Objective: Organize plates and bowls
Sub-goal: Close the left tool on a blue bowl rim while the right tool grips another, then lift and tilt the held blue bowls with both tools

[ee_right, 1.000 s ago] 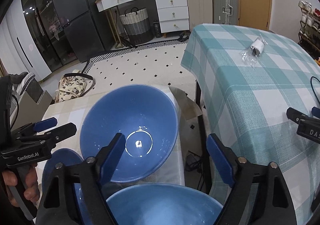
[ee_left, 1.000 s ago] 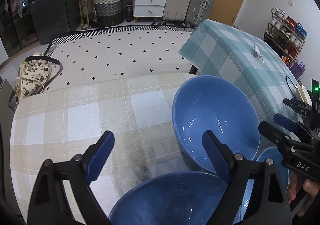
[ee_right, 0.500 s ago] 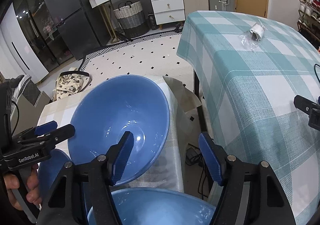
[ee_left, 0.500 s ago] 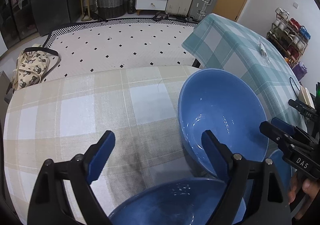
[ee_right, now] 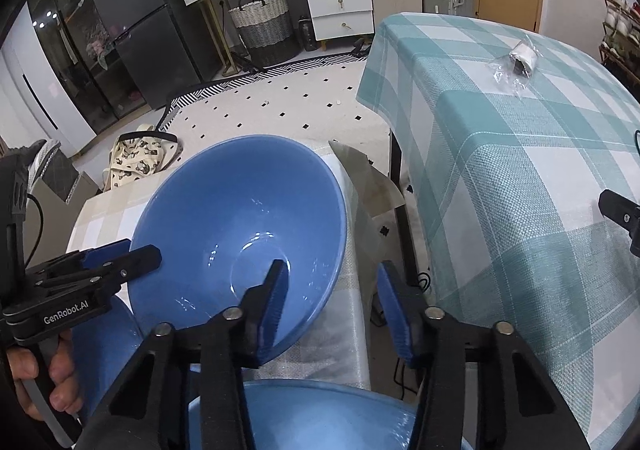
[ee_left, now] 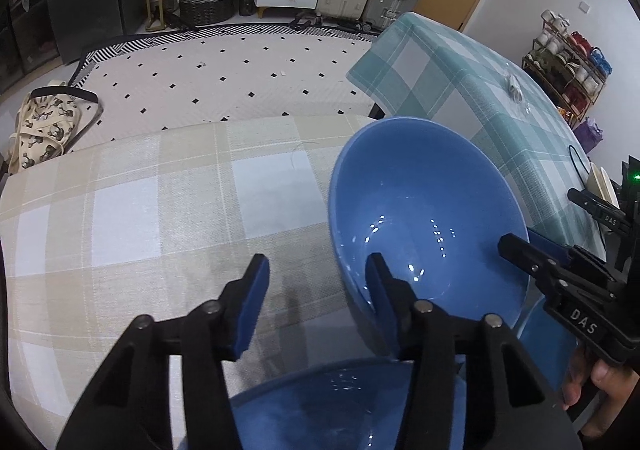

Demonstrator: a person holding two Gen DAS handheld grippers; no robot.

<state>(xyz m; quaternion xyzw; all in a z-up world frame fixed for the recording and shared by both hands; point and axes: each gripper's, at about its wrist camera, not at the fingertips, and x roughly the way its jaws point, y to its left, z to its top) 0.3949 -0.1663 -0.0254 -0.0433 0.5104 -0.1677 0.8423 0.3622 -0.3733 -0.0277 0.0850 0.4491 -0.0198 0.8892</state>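
A large blue bowl (ee_left: pixel 428 217) sits tilted on the beige checked table (ee_left: pixel 160 209), to the right of centre in the left wrist view and left of centre in the right wrist view.

The left gripper (ee_left: pixel 316 290) straddles the bowl's left rim, with one blue pad inside the bowl and the other outside over the tablecloth. Its jaws have just been closing, but the pads stand apart from the rim, so it is not yet gripping.

The right gripper (ee_right: pixel 332 302) straddles the opposite rim the same way. Its jaws have also just been closing, and a gap shows at the outer pad.

A second blue bowl (ee_right: pixel 320 414) lies at the bottom edge of both views. A green checked table (ee_right: pixel 520 169) stands at the right.
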